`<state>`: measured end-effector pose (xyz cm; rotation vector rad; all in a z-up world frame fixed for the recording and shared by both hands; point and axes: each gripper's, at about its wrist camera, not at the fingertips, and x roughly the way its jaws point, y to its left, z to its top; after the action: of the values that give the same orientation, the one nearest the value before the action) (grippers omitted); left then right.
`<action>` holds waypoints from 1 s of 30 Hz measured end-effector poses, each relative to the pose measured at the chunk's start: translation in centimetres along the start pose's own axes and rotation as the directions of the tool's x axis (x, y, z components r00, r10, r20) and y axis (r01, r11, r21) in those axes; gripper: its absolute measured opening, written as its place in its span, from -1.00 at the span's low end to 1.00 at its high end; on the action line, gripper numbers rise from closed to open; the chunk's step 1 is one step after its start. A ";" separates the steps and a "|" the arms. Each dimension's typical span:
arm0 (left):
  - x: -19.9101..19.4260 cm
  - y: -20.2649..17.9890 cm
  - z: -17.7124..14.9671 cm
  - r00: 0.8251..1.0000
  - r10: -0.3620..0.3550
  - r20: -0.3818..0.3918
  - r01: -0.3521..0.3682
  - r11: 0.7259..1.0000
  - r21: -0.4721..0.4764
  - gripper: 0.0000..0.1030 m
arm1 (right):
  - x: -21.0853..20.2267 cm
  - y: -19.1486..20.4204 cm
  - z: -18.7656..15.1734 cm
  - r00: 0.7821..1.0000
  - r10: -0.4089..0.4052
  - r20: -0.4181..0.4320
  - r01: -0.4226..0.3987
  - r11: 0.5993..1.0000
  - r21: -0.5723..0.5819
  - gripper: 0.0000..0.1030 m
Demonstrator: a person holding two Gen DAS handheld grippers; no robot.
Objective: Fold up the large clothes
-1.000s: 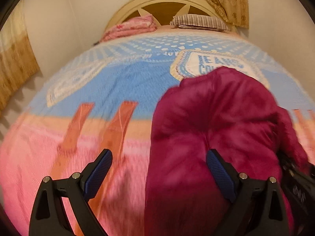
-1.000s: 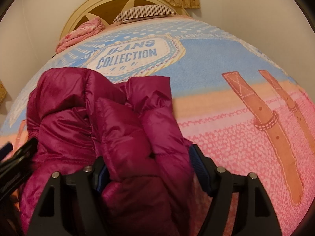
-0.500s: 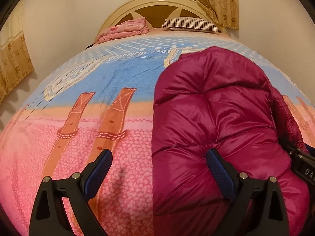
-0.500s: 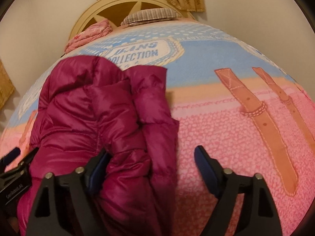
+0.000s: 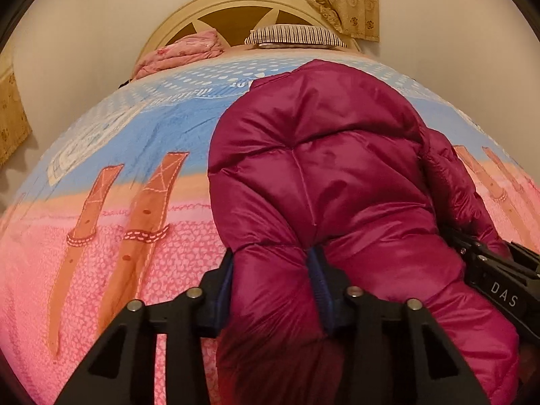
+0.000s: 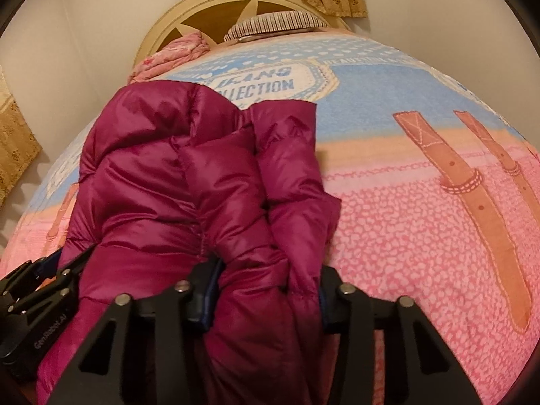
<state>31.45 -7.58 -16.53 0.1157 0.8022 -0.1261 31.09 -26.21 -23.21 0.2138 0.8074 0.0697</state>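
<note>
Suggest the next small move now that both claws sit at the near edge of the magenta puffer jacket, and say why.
Probably lift the near edge and carry it toward the headboard. The left claw and right claw have just been closing and now pinch bunched fabric of the magenta puffer jacket, which lies lengthwise on the bedspread.

Near hem of the magenta jacket [image 5: 324, 175] cut off below both views.

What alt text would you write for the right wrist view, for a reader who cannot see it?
The right gripper is shut on a bunched fold of a magenta puffer jacket lying on a bed; its jaws have just been closing. The left gripper enters at lower left, at the jacket's near edge. A pink and blue bedspread reads "JEANS COLLECTION".
</note>
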 end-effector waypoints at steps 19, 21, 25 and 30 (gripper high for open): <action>-6.2 4.3 0.1 0.996 0.038 0.075 -0.037 0.999 -0.020 -0.75 | -2.3 5.3 -0.2 0.999 0.036 0.034 -0.030 0.988 -0.153 -0.55; -6.9 6.0 0.0 0.995 0.050 0.082 -0.046 0.998 -0.039 -0.76 | -2.4 6.4 -0.2 0.998 0.056 0.034 -0.049 0.985 -0.166 -0.55; -9.0 9.1 -0.5 0.991 0.086 0.101 -0.078 0.994 -0.080 -0.76 | -2.8 9.3 -0.3 0.994 0.103 0.033 -0.094 0.975 -0.203 -0.56; -11.2 12.2 -1.5 0.984 0.133 0.119 -0.118 0.986 -0.121 -0.76 | -3.5 13.1 -0.5 0.988 0.153 0.031 -0.140 0.956 -0.260 -0.57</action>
<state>24.59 5.47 -8.78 0.0503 0.6713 0.0314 28.54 -13.82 -18.21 0.0292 0.7227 0.3059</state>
